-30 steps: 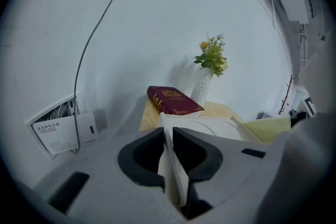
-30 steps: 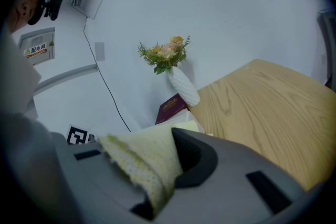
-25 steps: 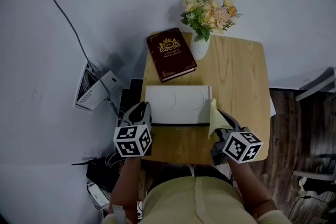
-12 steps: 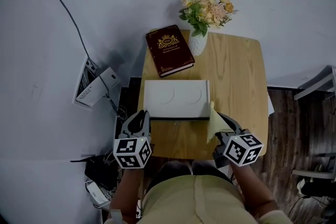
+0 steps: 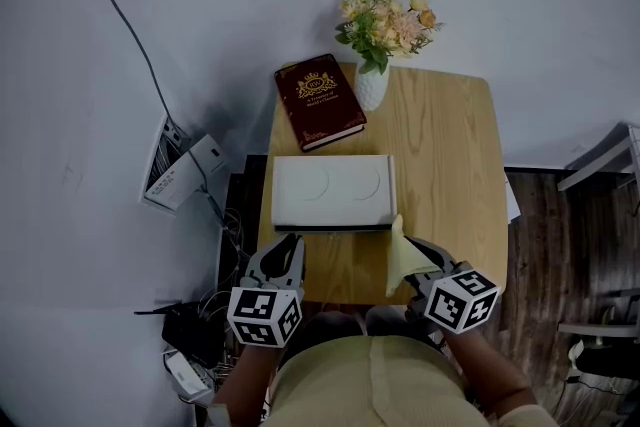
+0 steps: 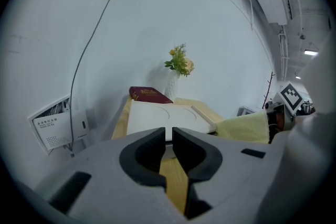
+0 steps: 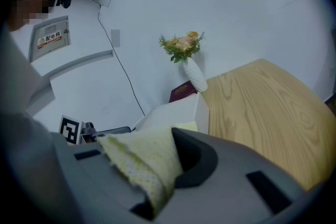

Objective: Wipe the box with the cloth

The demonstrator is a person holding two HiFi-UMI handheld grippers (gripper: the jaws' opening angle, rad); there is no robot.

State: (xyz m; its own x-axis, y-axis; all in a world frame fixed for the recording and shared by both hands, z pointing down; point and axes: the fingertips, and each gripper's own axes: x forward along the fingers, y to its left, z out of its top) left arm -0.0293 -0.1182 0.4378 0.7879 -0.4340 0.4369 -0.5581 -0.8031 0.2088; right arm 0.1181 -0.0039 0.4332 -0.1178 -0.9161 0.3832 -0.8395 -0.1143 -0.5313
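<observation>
The cloth [image 5: 399, 257] is clamped in the right claw [image 5: 418, 258] near the box [image 5: 333, 192]; the left claw [image 6: 169, 132] (by its own view) is held narrowed, empty.

The table [image 5: 450, 165] is bare wood on the picture's right side. The box [image 5: 333, 190], book [image 5: 319, 101] and flower vase [image 5: 372, 87] block its left.

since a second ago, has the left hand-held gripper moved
Yes. The left hand-held gripper has drawn back toward the person, away from the near left corner of the flat white box.
</observation>
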